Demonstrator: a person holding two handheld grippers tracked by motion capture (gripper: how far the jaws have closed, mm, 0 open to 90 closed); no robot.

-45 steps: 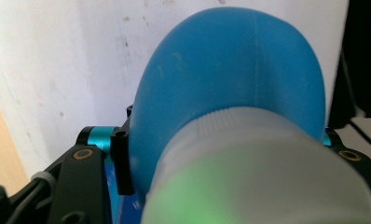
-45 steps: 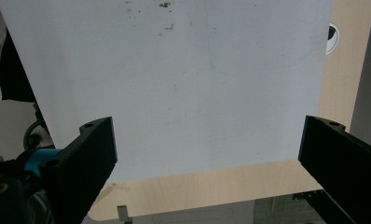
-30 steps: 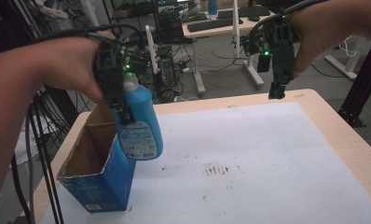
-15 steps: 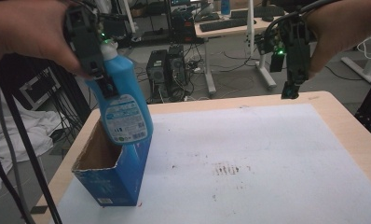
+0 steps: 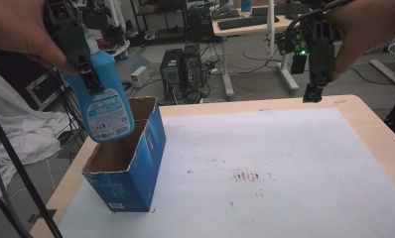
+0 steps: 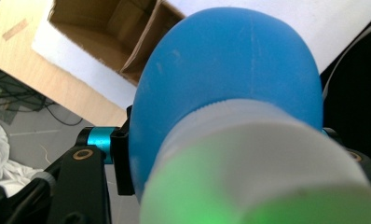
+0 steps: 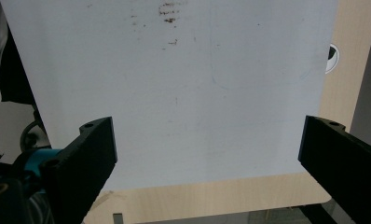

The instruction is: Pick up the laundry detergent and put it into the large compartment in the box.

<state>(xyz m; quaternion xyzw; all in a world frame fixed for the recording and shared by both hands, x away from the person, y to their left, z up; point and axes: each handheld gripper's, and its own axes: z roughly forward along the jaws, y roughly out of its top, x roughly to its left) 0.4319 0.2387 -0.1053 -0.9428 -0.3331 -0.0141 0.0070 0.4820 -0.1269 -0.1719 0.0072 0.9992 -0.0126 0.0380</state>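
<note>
The blue bottle (image 5: 103, 101) hangs from my left gripper (image 5: 84, 67), which is clamped on its upper part just below the pale cap. In the high view the bottle tilts, its base lower and to the right of the gripper, the white label facing the camera. Its base sits just above the open top of the blue cardboard box (image 5: 131, 163); I cannot tell whether it touches the rim. In the left gripper view the bottle (image 6: 230, 84) bulges up between my 2 jaws, the cap blurred and close to the lens, and beyond it I see the brown inside of the box (image 6: 104, 32) directly below the gripper.

The box stands upright on the white mat (image 5: 285, 163) that covers the desk (image 5: 379, 129), below my left gripper and close to the desk's left edge.

My right gripper (image 5: 314, 87) hangs well apart from the bottle, on the far right, above the desk's far edge, jaws pointing down. In the right gripper view (image 7: 207, 154) its 2 jaws stand wide apart with nothing between them; under them lie the white mat (image 7: 183, 84) and a strip of bare wooden desk (image 7: 211, 198). A patch of dark smudges (image 5: 245, 174) marks the mat, between the 2 grippers and nearer to me than either.
</note>
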